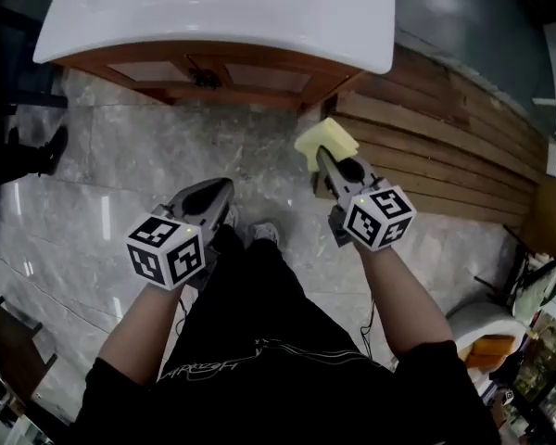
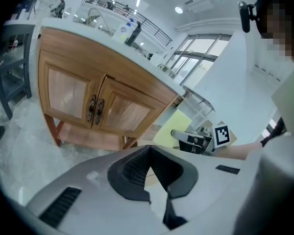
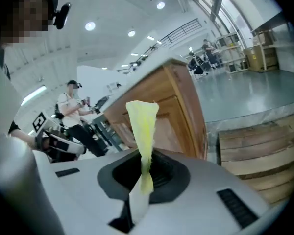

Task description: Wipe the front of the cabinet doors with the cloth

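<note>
A wooden vanity cabinet (image 1: 213, 72) with two doors (image 2: 95, 104) stands under a white basin top (image 1: 213, 12) ahead of me. My right gripper (image 1: 326, 160) is shut on a yellow cloth (image 1: 325, 142), which sticks up from its jaws as a pinched fold (image 3: 143, 131). It hovers in front of the cabinet's right corner (image 3: 186, 106), apart from the wood. My left gripper (image 1: 224, 193) hangs lower and to the left, jaws shut with nothing between them (image 2: 149, 168). The two dark door handles (image 2: 96, 109) meet at the centre of the doors.
A low wooden plank platform (image 1: 445, 156) runs along the right of the cabinet. The floor (image 1: 120, 174) is glossy grey marble. A dark chair (image 2: 12, 62) stands left of the cabinet. Another person (image 3: 71, 104) stands in the background of the right gripper view.
</note>
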`<act>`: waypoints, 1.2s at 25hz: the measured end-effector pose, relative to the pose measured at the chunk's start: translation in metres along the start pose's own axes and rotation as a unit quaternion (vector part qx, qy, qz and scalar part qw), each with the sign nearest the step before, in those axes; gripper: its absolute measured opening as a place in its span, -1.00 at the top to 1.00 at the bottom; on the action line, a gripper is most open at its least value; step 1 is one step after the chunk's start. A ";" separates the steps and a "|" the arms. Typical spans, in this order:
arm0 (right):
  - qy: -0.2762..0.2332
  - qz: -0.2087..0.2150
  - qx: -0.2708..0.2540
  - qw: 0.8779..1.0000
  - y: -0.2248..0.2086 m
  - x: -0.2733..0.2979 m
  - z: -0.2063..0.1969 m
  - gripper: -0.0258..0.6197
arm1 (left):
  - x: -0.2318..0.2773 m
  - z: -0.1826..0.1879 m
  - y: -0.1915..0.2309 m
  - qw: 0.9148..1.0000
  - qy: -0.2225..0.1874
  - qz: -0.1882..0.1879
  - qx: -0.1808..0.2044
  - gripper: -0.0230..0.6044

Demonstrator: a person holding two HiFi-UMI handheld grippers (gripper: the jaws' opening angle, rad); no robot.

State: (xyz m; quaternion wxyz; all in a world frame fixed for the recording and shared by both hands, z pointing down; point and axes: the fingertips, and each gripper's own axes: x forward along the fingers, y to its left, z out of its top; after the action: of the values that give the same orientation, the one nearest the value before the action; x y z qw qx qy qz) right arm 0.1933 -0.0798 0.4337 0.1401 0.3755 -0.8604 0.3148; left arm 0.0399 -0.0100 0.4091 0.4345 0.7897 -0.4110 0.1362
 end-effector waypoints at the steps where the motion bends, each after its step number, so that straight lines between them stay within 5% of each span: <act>1: -0.003 0.023 -0.008 1.000 0.018 -0.013 0.015 0.80 | -0.013 0.010 -0.013 1.000 -0.008 -0.006 0.012 0.91; 8: -0.017 0.168 -0.077 0.983 0.152 -0.113 0.097 0.80 | -0.115 0.055 -0.098 0.996 -0.068 -0.034 0.052 0.91; 13: -0.007 0.238 -0.132 0.962 0.232 -0.181 0.126 0.80 | -0.171 0.080 -0.166 0.985 -0.092 -0.064 0.127 0.91; 18: -0.016 0.246 -0.159 0.956 0.289 -0.232 0.130 0.80 | -0.232 0.063 -0.218 0.969 -0.095 -0.084 0.212 0.91; 26: -0.057 0.220 -0.202 0.953 0.410 -0.312 0.108 0.80 | -0.373 0.030 -0.268 0.947 -0.175 -0.081 0.256 0.91; 30: -0.074 0.231 -0.201 0.949 0.465 -0.339 0.095 0.80 | -0.429 -0.001 -0.283 0.944 -0.199 -0.080 0.252 0.91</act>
State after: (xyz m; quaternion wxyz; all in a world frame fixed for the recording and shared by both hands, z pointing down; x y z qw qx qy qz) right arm 0.0813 0.2899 -0.0032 0.0726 0.1529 -0.9769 0.1303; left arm -0.0109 0.2988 0.0022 0.1405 0.9146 -0.3770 0.0400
